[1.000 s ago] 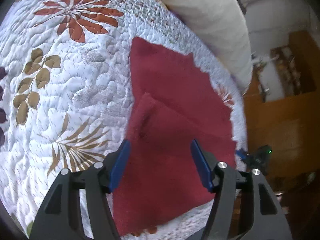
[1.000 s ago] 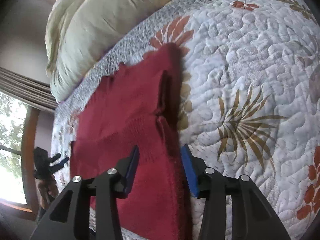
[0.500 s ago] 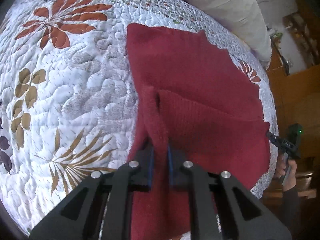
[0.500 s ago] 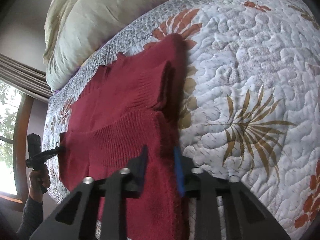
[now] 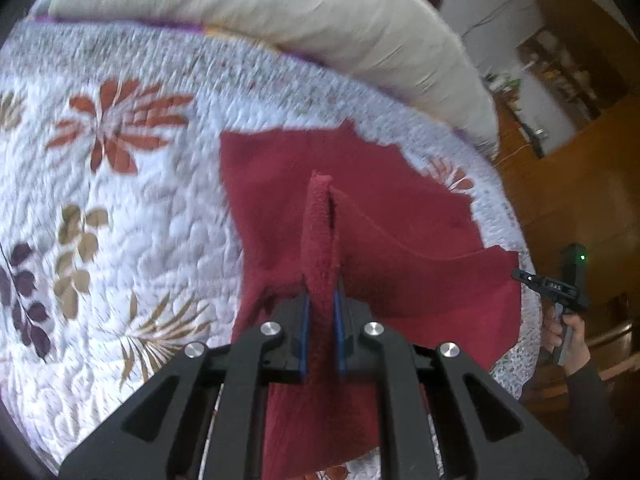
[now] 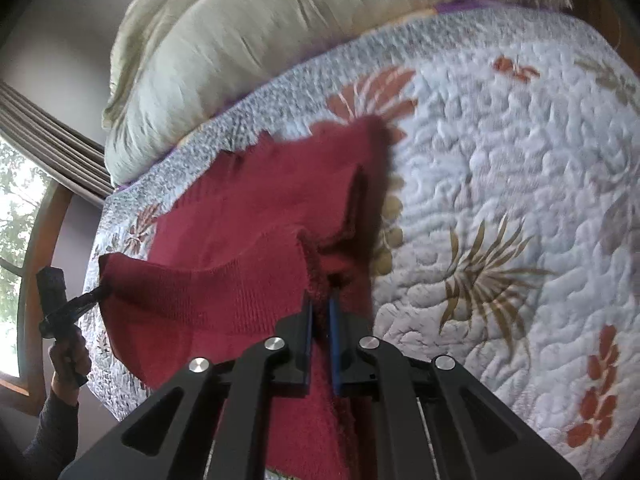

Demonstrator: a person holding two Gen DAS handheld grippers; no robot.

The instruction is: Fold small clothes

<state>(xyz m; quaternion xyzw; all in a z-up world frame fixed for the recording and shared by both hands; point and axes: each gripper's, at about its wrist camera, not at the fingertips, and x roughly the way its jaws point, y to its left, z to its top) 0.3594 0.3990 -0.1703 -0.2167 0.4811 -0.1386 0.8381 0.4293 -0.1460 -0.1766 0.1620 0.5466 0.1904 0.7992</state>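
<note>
Across most of both frames spreads a bed under a white quilt (image 5: 132, 216) printed with rust and tan leaves, a cream pillow (image 5: 304, 20) lying along its far edge at the top. On the quilt lies the dark red knitted garment (image 5: 384, 208), its long axis running from the bottom centre of each frame up toward the pillow, with its near part lifted off the quilt. The left tongs (image 5: 320, 308) are clamped on a raised ridge of the garment at lower centre of the left view; the right tongs (image 6: 319, 312) likewise pinch a fold at lower centre of the right view. Only the left view shows wooden furniture (image 5: 592, 184) at right; only the right view shows a window (image 6: 16, 216) and curtain at left.
</note>
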